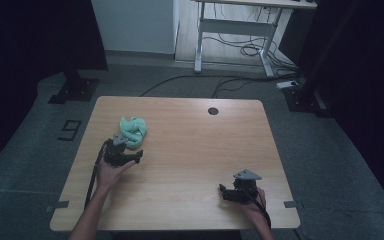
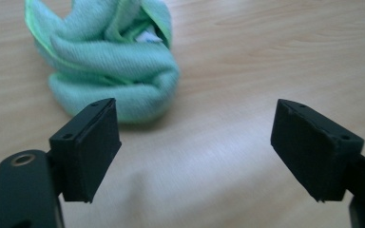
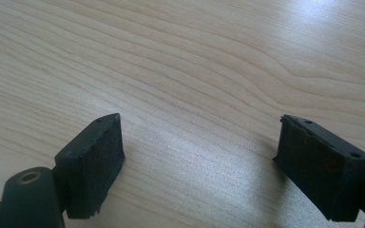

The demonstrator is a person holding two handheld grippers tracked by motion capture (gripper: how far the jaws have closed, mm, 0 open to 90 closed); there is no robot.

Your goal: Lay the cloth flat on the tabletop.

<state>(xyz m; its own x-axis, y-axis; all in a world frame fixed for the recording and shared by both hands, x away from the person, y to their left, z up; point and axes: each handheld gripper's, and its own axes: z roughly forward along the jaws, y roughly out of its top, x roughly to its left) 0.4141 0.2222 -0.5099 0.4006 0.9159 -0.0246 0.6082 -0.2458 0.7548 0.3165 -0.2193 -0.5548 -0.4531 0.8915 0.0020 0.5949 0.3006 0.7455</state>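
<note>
A crumpled mint-green cloth [image 1: 132, 131] lies on the wooden table [image 1: 190, 150], toward its left side. My left gripper [image 1: 133, 156] sits just in front of it, open; in the left gripper view the cloth [image 2: 109, 61] bunches beyond the left jaw, with bare wood between the two jaws, and my left gripper [image 2: 196, 147] holds nothing. My right gripper [image 1: 223, 192] rests near the table's front right, also open. In the right gripper view my right gripper [image 3: 199, 166] has just wood grain between its jaws.
A round cable hole [image 1: 213, 111] sits near the table's far edge. Beyond the table stand a white desk frame [image 1: 235, 30] with loose cables [image 1: 250, 50] on the floor and dark stands [image 1: 75, 85] at both sides.
</note>
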